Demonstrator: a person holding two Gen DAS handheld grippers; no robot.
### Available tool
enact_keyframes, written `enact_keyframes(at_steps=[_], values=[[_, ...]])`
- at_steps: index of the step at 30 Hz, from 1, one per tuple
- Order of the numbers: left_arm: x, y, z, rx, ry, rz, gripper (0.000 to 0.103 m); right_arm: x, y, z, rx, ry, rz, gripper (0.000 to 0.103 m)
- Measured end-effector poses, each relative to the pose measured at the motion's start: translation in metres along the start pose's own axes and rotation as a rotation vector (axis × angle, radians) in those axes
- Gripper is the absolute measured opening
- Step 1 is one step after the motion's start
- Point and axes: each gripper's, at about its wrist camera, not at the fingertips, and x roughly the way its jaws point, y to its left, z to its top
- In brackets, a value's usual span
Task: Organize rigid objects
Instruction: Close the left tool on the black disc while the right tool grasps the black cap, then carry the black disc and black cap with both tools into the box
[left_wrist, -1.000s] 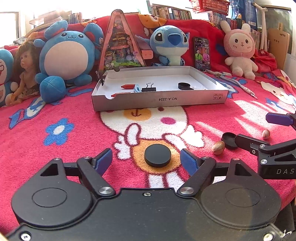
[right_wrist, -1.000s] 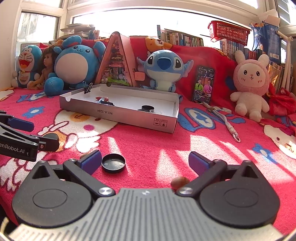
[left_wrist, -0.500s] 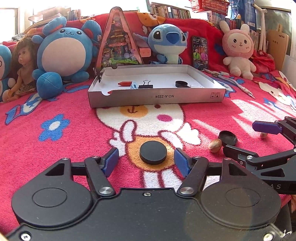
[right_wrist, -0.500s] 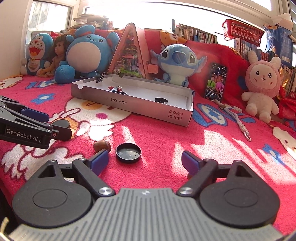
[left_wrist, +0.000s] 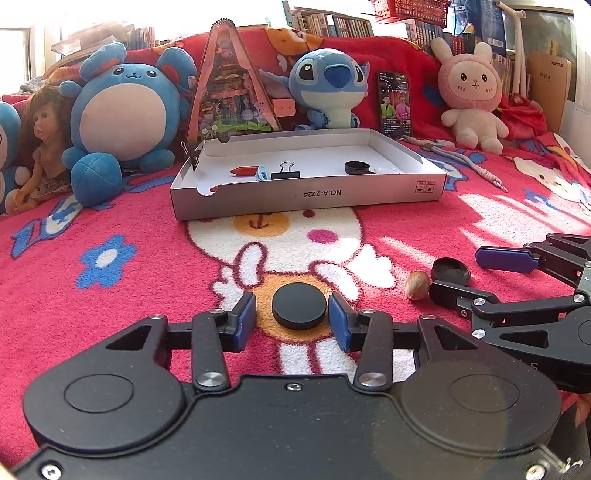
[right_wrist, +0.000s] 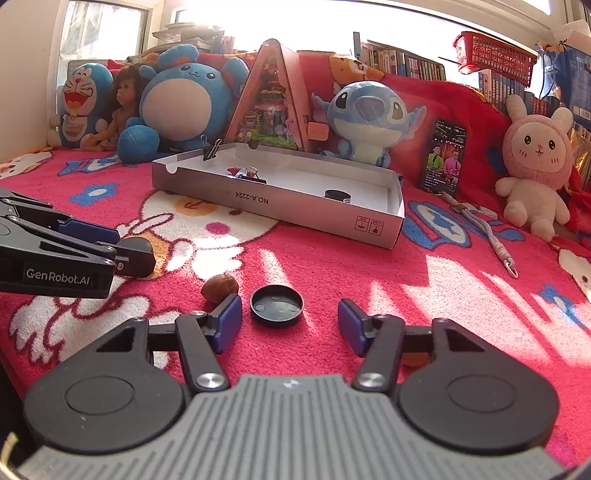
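L black two-finger gripper w/ blue pads: lower centre of left-wrist frame, jaws apart, low and level. R grey-bodied two-finger gripper w/ blue pads: lower centre of right-wrist frame, jaws wide apart; also seen at right edge.

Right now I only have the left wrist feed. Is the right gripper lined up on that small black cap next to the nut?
Observer: Roughly. In the right wrist view the cap lies between the tips of the right gripper. It is nearer the left finger, the jaws are open, and nothing touches it.
Operator: Rim up or down?
Observer: Rim up. The hollow inside shows.
Operator: Any other loose pieces near it?
Observer: A brown piece peeks out under the gripper's right linkage. It may be a second nut, but it is mostly hidden.
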Motion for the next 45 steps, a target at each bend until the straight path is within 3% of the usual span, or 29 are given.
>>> enact_keyframes(at_steps=[6,13,45], values=[[-0.001,-0.003,0.0,0.01,-0.005,-0.01,0.031,0.002,0.0,0.001,0.028,0.001,0.009,0.062],[-0.002,-0.006,0.0,0.009,-0.015,0.002,0.03,-0.001,0.0,0.001,0.086,-0.012,0.033,0.038],[0.019,0.025,0.056,-0.106,-0.039,0.033,0.03,0.015,-0.037,0.032,0.276,0.004,-0.044,0.037]])
